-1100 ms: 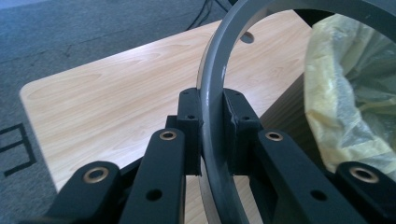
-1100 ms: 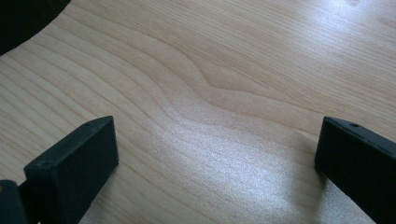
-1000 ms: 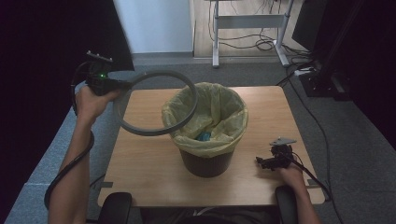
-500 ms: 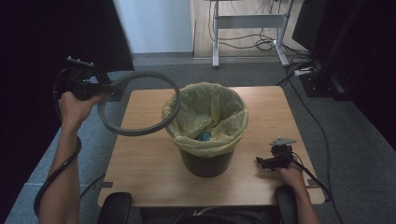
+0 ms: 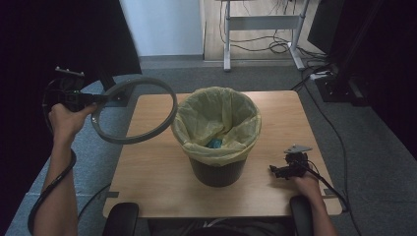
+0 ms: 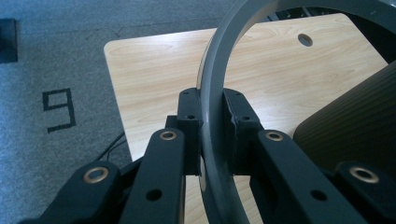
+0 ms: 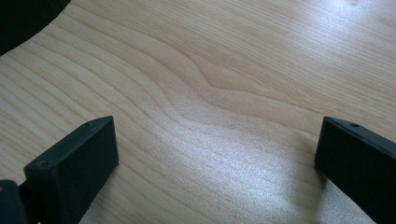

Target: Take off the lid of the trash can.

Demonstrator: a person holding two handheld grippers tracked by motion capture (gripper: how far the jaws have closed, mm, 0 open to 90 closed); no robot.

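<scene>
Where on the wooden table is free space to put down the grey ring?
Bare wood lies between the table's left edge and the black bin with yellow bag, under the grey plastic ring. The right front is tighter: the right gripper rests there.

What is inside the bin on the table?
The bin holds a yellow bag folded over its rim. Down inside lies something blue, too small to identify. The bag's folds cover the rest of the bottom.
</scene>
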